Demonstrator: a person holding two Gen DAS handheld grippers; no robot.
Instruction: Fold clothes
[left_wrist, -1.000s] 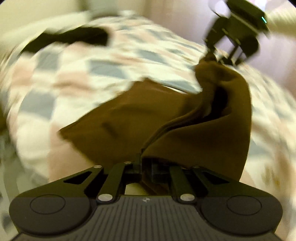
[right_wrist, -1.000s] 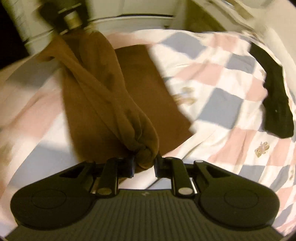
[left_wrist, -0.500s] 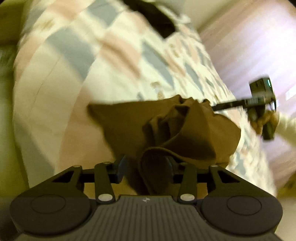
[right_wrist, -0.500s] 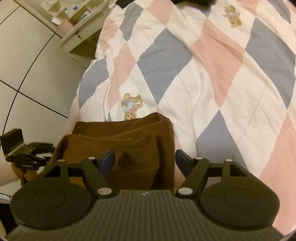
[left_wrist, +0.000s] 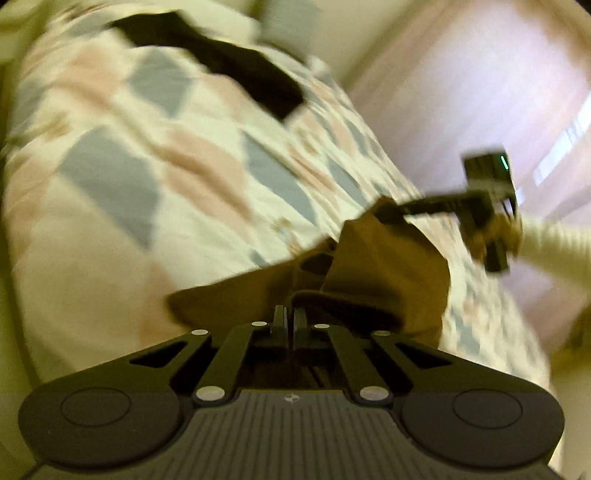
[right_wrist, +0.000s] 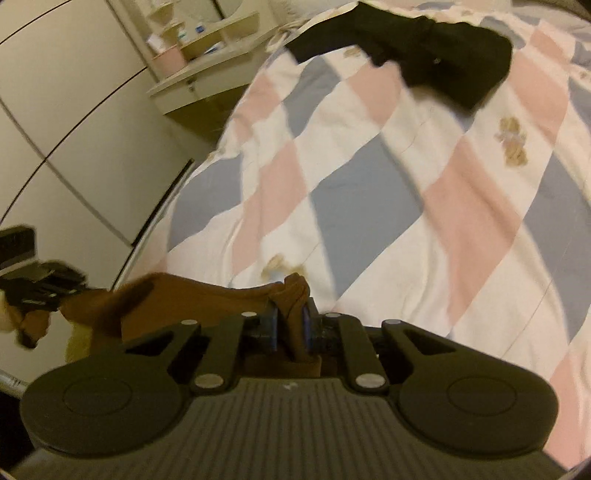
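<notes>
Around: a black garment (right_wrist: 424, 48) lies on the far part of the bed's checked quilt (right_wrist: 369, 192), well apart from the brown garment (left_wrist: 369, 266); a pale shelf unit (right_wrist: 207, 48) with small items stands beside the bed, next to a tiled wall (right_wrist: 66, 110).
In the way: nothing lies between the two claws but the brown cloth itself; bare quilt stretches between it and the black garment.
Brown garment: it sits bunched at the near edge of the bed, part flat on the quilt, part raised in folds.
Left claw: the left claw (left_wrist: 290, 325) is pinched almost together on a near edge of the brown garment, a thin sliver of cloth between its tips.
Right claw: the right claw (right_wrist: 290, 325) is narrow too, clamped on a thick wad of brown fabric that bulges up past its blue pads (right_wrist: 306, 325).
Left view only: the right claw (left_wrist: 402, 208) reaches in from the side, its tips buried in the far corner of the cloth, with a cream sleeve (left_wrist: 554, 247) behind it; a pinkish wall fills the background.
Right view only: the left claw (right_wrist: 85, 288) shows at the picture's left edge, blurred, gripping the other end of the cloth, low and level with the bed's edge.
Pose: both tools are held low over the bed, angled toward each other.
</notes>
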